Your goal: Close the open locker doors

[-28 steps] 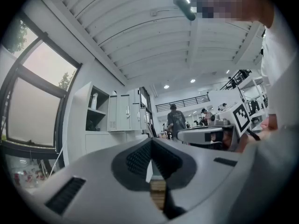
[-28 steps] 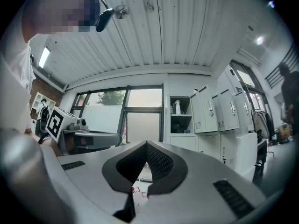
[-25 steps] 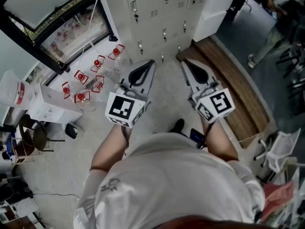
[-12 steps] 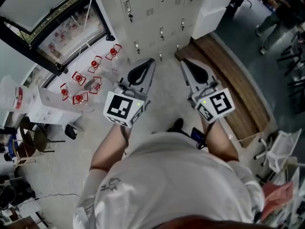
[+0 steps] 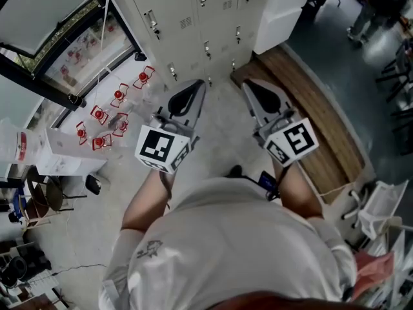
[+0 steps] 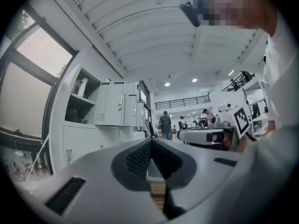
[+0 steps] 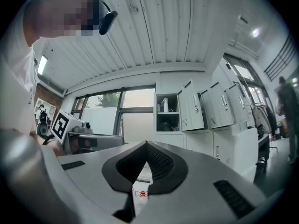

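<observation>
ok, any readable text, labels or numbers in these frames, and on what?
No text can be read anywhere.
No letters on left cube or right cube: square marker patterns only.
Print on shirt: too blurred.
Red band on container: too small.
No legible numbers on lockers.

Head view: I look steeply down from above the lockers [image 5: 193, 18].
Left gripper view: low, level, towards the lockers.
Right gripper view: I get the same.
Shared: the lockers.
</observation>
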Available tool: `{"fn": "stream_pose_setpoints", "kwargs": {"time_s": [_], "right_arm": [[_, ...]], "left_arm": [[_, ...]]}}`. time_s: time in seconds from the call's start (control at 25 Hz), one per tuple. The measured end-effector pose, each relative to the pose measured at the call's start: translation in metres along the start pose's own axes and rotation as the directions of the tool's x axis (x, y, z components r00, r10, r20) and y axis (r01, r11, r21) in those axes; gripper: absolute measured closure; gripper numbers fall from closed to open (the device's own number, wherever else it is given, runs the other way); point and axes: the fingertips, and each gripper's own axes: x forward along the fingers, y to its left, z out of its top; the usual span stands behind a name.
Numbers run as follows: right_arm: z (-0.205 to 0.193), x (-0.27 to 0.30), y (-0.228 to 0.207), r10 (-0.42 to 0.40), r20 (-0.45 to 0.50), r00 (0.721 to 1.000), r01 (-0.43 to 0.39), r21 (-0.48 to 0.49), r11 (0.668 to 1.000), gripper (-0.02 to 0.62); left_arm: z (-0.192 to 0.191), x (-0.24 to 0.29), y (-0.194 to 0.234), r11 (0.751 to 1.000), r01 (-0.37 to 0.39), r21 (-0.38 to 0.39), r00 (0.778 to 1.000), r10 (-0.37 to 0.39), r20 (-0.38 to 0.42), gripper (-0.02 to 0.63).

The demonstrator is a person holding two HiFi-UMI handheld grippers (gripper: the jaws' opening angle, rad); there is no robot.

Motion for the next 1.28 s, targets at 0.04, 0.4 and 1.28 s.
{"fn": "stream_pose_setpoints", "kwargs": {"time_s": [0.04, 0.4, 1.28], "right_arm": [[0.000, -0.001, -0.010, 0.012, 0.003, 1.000, -0.012, 0.000, 1.000, 0.598], [0.001, -0.011, -0.079, 0.093, -0.008, 0.996, -0.093, 0.008, 0.996, 0.598], [0.027, 0.085, -0.169, 0.194, -0.022, 0.981, -0.195, -0.074, 0.978, 0.598]], "left_arm": [[-0.001, 0.009, -0.001, 1.000, -0.006, -0.001, 1.000, 0.006, -0.005, 0.607], [-0.005, 0.074, -0.001, 0.997, -0.070, -0.034, 0.997, 0.070, -0.014, 0.607], [0.001, 0.178, 0.090, 0.994, -0.095, 0.055, 0.995, 0.095, 0.001, 0.607]]}}
